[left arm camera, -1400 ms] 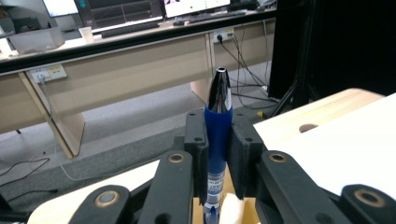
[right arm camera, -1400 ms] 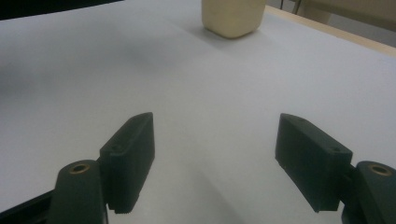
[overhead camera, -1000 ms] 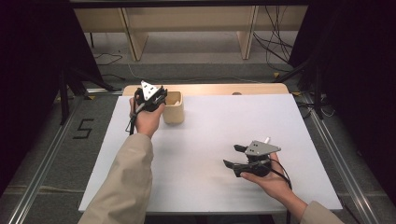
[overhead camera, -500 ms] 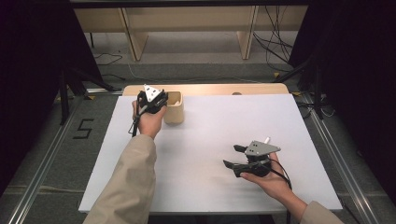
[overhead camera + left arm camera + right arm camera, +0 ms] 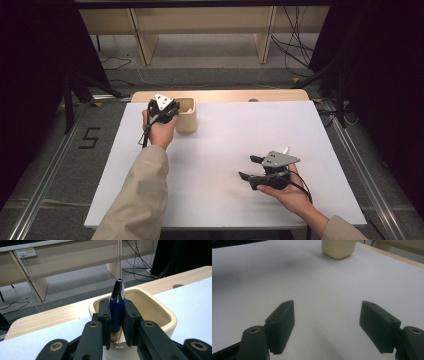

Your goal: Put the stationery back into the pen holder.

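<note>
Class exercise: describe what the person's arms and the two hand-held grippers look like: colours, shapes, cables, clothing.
Both forearms wear beige long sleeves. Each hand-held gripper is black, the left hand-held gripper and the right hand-held gripper alike, with two flat rectangular jaw pads on linkage arms with brass-coloured pivots. A grey three-cornered plate tops each, and a black cable trails from it.

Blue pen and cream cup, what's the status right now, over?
Left tongs shut on blue pen with silver tip, upright over cream ceramic cup. Right tongs open, empty, low over white table sheet. Nothing in the way.
</note>
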A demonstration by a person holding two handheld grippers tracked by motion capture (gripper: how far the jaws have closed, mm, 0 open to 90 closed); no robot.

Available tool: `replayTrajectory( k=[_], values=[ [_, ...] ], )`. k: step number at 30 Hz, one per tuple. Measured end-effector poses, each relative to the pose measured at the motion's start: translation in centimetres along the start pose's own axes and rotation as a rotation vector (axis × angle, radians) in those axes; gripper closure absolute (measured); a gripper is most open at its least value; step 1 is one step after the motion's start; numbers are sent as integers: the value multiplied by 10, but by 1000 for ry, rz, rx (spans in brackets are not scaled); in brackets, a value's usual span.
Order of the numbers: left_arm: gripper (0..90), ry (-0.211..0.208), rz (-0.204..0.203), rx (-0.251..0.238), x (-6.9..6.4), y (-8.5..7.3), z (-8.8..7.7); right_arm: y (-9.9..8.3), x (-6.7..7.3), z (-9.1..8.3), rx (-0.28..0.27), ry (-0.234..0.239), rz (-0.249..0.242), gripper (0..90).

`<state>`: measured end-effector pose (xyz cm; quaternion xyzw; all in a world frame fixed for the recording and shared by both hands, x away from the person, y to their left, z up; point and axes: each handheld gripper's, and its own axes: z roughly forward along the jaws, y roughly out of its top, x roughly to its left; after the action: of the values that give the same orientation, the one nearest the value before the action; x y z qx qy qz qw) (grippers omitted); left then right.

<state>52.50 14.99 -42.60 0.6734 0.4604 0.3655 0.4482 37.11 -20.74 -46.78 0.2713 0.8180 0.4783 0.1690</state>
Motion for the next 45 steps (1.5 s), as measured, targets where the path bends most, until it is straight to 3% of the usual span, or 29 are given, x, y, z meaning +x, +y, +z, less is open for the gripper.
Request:
replayTrajectory(
  k=[12,18,22,26,34,39,45],
  values=[
    [769,19,-10,11,1,-3,1,0,0,0,-1,2,-1,292],
    [730,36,7,16,1,-2,-1,0,0,0,-2,1,0,292],
    [646,43,6,17,1,-1,-4,0,0,0,-3,2,0,291],
    [476,58,11,43,-2,-1,-9,1,0,-1,-4,-1,1,288],
    [261,54,-11,28,-4,3,-25,1,0,-1,-8,-6,5,272],
    [215,34,-31,-2,-7,8,-35,1,-1,-1,-7,-9,7,270],
    [203,10,-27,-20,-9,11,-51,1,-2,-2,-8,-12,8,267]
  ],
)
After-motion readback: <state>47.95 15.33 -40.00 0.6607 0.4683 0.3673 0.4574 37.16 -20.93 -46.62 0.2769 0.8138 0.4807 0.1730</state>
